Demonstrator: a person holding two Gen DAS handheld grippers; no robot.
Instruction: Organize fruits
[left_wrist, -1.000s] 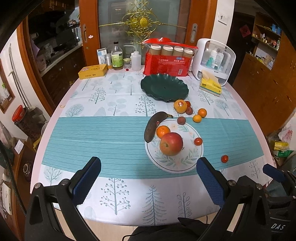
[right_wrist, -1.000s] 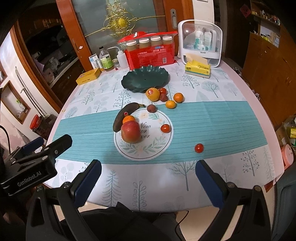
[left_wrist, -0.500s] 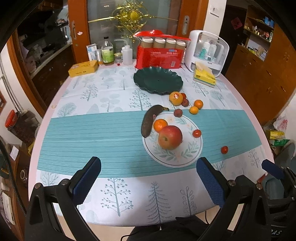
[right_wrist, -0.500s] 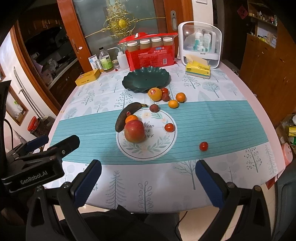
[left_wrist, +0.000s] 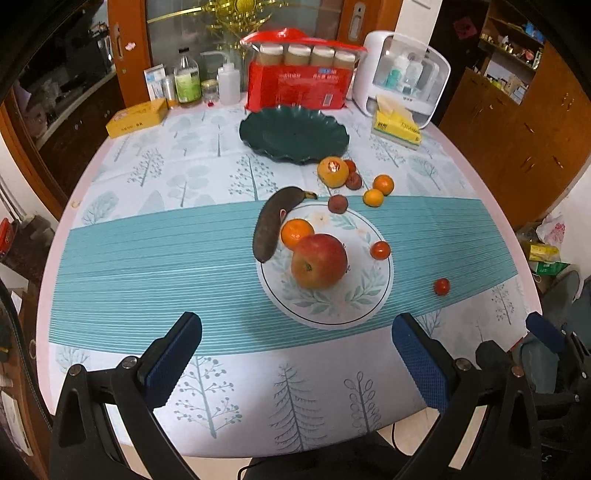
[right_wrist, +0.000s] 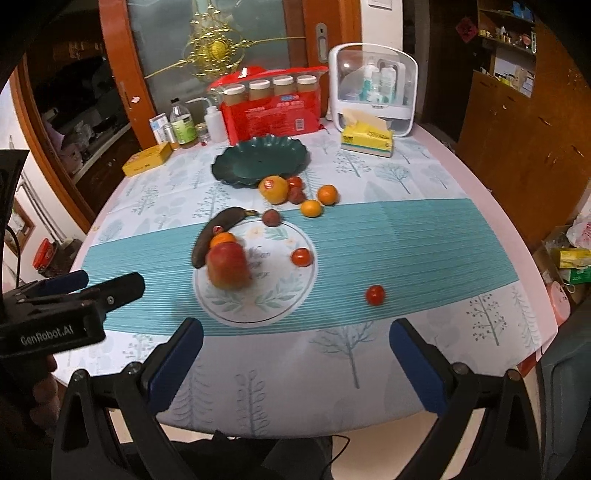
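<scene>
A red apple (left_wrist: 318, 261), a tangerine (left_wrist: 296, 233) and a cherry tomato (left_wrist: 380, 250) lie on a white floral plate (left_wrist: 343, 306). A dark banana (left_wrist: 272, 226) rests on the plate's left rim. Beyond it lie a large orange (left_wrist: 333, 171), two small oranges (left_wrist: 378, 190), dark plums (left_wrist: 337, 203) and a loose tomato (left_wrist: 441, 286). An empty dark green dish (left_wrist: 293, 133) stands behind. My left gripper (left_wrist: 295, 354) is open and empty above the near table edge. My right gripper (right_wrist: 295, 354) is open and empty, with the apple (right_wrist: 227, 265) and loose tomato (right_wrist: 375, 294) ahead.
A red package of jars (left_wrist: 299, 83), bottles (left_wrist: 187, 83), a yellow box (left_wrist: 136, 117), a tissue pack (left_wrist: 396, 123) and a white organiser (left_wrist: 404, 83) line the table's far edge. The left gripper's body (right_wrist: 55, 314) shows at the right view's left side. Wooden cabinets stand on the right.
Both grippers have moved closer to the table and the fruit looms larger. Both stay open. No fruit has moved.
</scene>
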